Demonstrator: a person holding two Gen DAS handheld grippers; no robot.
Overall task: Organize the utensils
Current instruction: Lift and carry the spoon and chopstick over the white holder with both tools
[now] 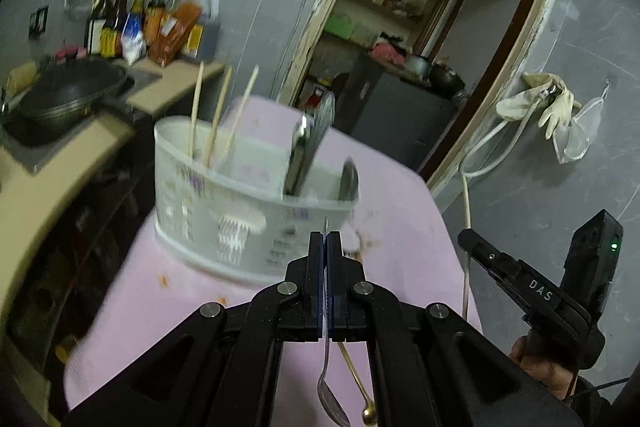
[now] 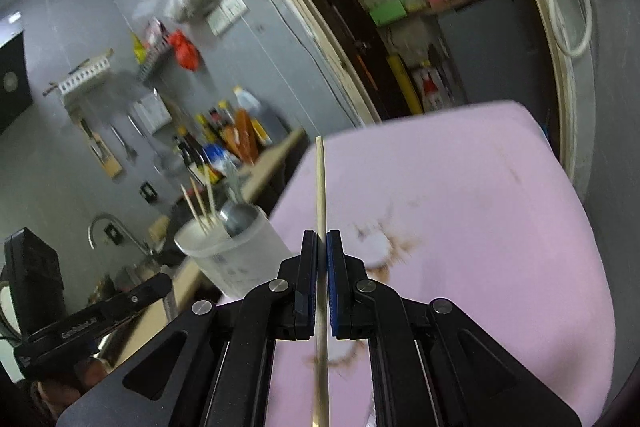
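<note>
Left wrist view: looking down its fingers, close up on the white utensil caddy [image 1: 224,187] mid-frame. Right wrist view: aimed across the pink tabletop [image 2: 460,195], same caddy [image 2: 236,251] lower left, farther off. Shared too: doorway, bottles [image 1: 136,19] on the counter.

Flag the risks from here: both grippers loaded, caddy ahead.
1. Left gripper pinches the spoon near its handle tip, bowl hanging down; it may swing or slip.
2. Right gripper holds a long chopstick; the tip could catch the caddy rim.
3. The caddy looks light and may tip.
</note>
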